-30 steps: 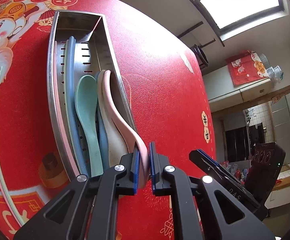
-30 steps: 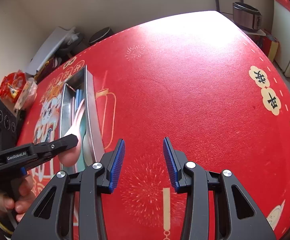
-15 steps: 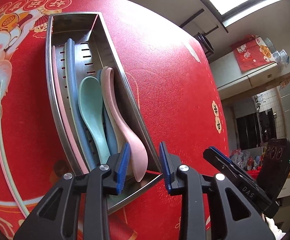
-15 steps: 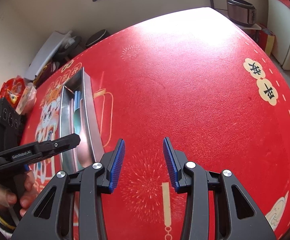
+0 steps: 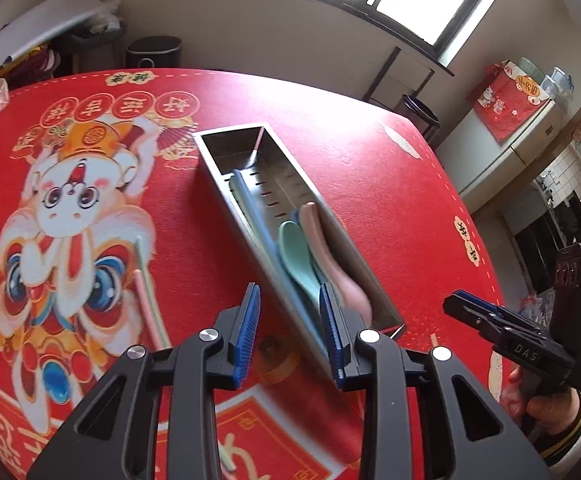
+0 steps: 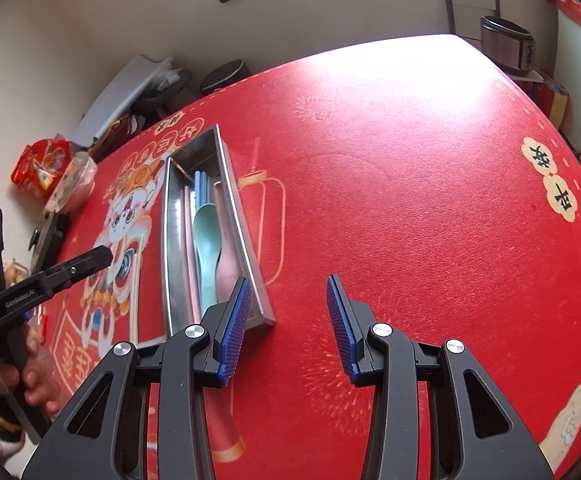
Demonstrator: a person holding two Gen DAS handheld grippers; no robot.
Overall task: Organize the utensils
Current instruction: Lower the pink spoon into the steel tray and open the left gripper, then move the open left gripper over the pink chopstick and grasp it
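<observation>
Steel utensil tray — lies lengthwise on the red printed tablecloth. Holds pink spoon, teal spoon, blue chopsticks and a pink pair, all parallel so they nest.
Left gripper — jaws spread, empty, above the tray's near end.
Right gripper — wide open, empty, over bare cloth.
Loose pink and green chopsticks — on the cloth left of the tray, probably next; nothing obstructs them.
</observation>
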